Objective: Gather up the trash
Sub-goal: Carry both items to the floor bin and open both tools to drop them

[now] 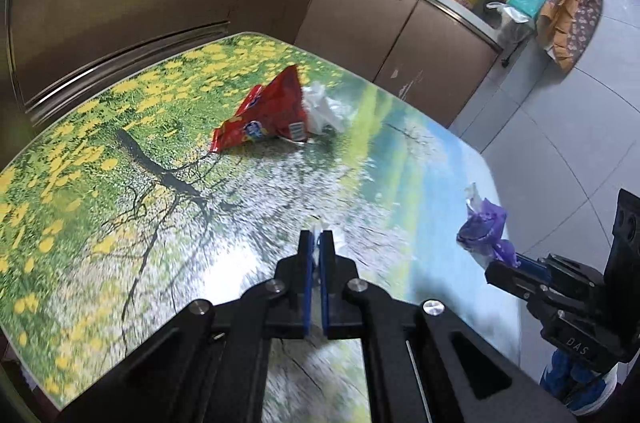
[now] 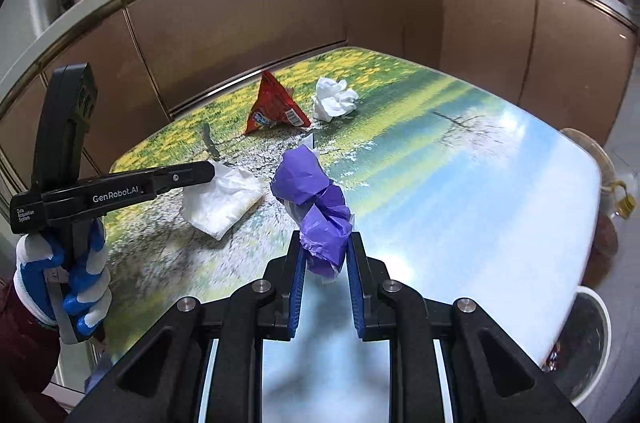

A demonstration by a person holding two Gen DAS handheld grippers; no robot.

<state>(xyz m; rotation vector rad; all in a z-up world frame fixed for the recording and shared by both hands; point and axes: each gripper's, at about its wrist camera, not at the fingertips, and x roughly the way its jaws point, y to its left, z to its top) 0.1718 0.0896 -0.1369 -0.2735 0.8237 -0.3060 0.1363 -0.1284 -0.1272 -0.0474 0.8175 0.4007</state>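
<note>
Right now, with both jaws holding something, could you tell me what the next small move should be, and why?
Probably carry both loads to the white bin beside the table and release them. The right gripper is shut on the purple wrapper, and the left gripper pinches the white tissue; neither can take the red snack bag yet.

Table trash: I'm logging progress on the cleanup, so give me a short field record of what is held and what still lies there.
left gripper: shut on white tissue
right gripper: shut on purple wrapper
still on table: red snack bag, crumpled white paper
layout: bag and paper side by side at the far end
bin: white-rimmed container beyond the table's right edge
</note>
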